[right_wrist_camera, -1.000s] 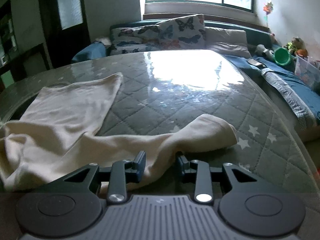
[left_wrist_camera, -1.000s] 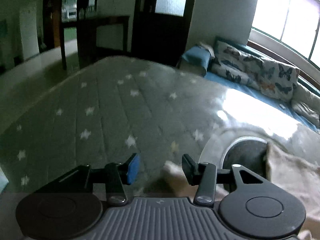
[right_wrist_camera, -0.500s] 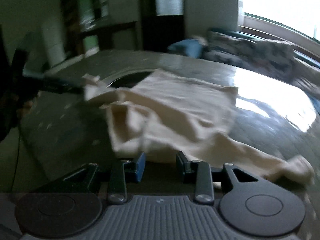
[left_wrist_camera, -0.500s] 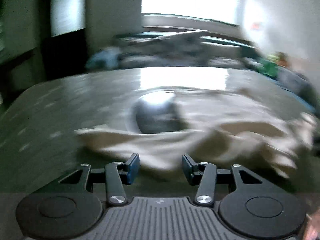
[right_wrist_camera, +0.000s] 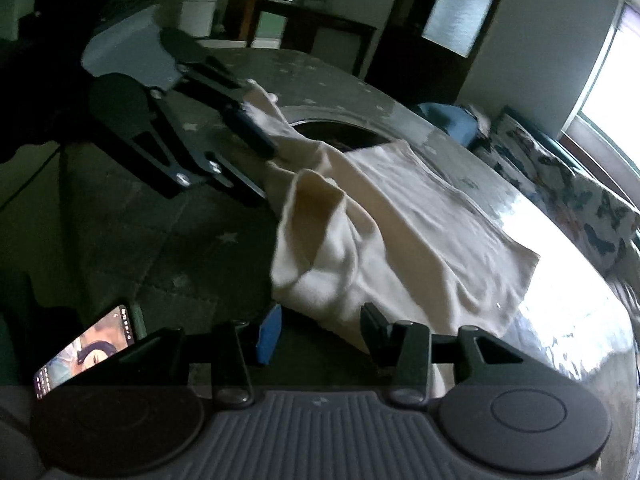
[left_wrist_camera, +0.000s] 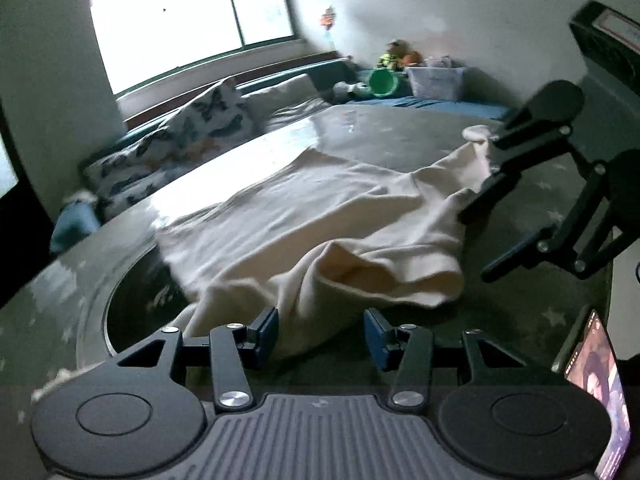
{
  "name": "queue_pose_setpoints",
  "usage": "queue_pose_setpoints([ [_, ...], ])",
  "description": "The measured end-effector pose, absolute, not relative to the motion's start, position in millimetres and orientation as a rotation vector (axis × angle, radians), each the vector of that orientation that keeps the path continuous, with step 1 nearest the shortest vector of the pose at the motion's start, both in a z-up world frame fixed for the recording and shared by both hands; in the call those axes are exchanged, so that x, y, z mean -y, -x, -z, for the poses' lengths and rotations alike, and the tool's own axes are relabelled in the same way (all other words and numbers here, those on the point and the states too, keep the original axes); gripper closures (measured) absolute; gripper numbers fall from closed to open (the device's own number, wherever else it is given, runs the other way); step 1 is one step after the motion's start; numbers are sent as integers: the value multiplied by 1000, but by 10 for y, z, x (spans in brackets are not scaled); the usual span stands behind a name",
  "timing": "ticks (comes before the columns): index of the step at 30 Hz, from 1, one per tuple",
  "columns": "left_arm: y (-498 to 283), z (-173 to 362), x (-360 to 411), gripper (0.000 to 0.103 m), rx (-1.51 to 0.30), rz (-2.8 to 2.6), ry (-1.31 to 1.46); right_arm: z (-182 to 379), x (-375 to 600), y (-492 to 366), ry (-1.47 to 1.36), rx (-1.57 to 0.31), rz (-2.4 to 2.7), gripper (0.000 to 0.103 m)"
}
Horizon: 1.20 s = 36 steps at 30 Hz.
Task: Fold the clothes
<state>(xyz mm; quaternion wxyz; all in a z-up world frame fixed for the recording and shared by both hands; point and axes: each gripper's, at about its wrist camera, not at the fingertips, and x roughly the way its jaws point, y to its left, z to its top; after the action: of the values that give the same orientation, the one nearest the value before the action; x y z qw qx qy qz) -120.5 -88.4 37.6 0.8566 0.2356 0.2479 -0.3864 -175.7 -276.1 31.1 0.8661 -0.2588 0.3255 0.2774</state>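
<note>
A cream long-sleeved garment [left_wrist_camera: 312, 232] lies rumpled on the grey star-patterned table [left_wrist_camera: 400, 148]; it also shows in the right wrist view [right_wrist_camera: 400, 216]. My left gripper [left_wrist_camera: 322, 334] is open, with a fold of the cloth lying between its fingers. My right gripper [right_wrist_camera: 320, 330] is open too, its fingers either side of the garment's near edge. The right gripper also shows from the side in the left wrist view [left_wrist_camera: 486, 232], beside a sleeve [left_wrist_camera: 476, 148]. The left gripper shows in the right wrist view [right_wrist_camera: 256, 160], beside the other sleeve [right_wrist_camera: 264, 116].
A round dark opening [left_wrist_camera: 140, 300] sits in the table under the garment. A lit phone [left_wrist_camera: 596, 384] leans at the near table edge. Butterfly-print cushions [left_wrist_camera: 192, 136] line a bench under the window, with a green bucket [left_wrist_camera: 382, 80] and a plastic box [left_wrist_camera: 436, 80].
Both grippers have swung round to face each other across the garment. The sleeves have been pulled in from lying stretched out, and the cloth is more bunched. Both stay open.
</note>
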Motion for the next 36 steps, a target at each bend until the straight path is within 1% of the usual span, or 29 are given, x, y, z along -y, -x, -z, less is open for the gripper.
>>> queue_pose_setpoints([
  [5, 1145, -277, 994, 52, -498, 845, -544, -234, 2675, 1715, 585, -674, -622, 57],
  [9, 1138, -230, 1032, 52, -476, 875, -543, -154, 2668, 1629, 561, -689, -619, 63],
  [10, 1135, -220, 1038, 54, -472, 881, -541, -140, 2690, 1607, 535, -695, -620, 66],
  [11, 1131, -210, 1043, 57, -468, 887, -538, -130, 2702, 1596, 521, -700, -621, 72],
  [12, 1126, -205, 1042, 67, -465, 890, -533, -119, 2724, 1586, 502, -703, -619, 81],
  [13, 1116, -207, 1039, 77, -466, 896, -526, -123, 2752, 1582, 476, -704, -617, 86],
  [14, 1108, -211, 1032, 81, -468, 900, -515, -137, 2783, 1574, 443, -710, -619, 93],
  [16, 1123, -230, 1010, 91, -461, 899, -499, -189, 2855, 1577, 376, -710, -615, 95],
  [17, 1139, -252, 997, 93, -455, 905, -490, -230, 2886, 1602, 360, -705, -615, 96],
  [25, 1436, -549, 821, 93, -425, 1014, -426, -572, 3119, 1894, 307, -679, -643, 98],
  [28, 1566, -536, 820, 93, -446, 1084, -467, -568, 3171, 1990, 335, -728, -676, 98],
  [30, 1620, -491, 841, 90, -471, 1129, -497, -546, 3217, 2023, 308, -769, -710, 95],
  [32, 1638, -465, 853, 90, -495, 1157, -518, -556, 3260, 2040, 278, -789, -750, 90],
  [33, 1634, -469, 848, 87, -501, 1166, -520, -576, 3281, 2036, 260, -793, -769, 89],
  [34, 1619, -485, 835, 80, -503, 1176, -516, -597, 3301, 2030, 240, -795, -787, 88],
  [36, 1572, -555, 786, 75, -489, 1171, -490, -667, 3336, 2003, 216, -764, -782, 86],
])
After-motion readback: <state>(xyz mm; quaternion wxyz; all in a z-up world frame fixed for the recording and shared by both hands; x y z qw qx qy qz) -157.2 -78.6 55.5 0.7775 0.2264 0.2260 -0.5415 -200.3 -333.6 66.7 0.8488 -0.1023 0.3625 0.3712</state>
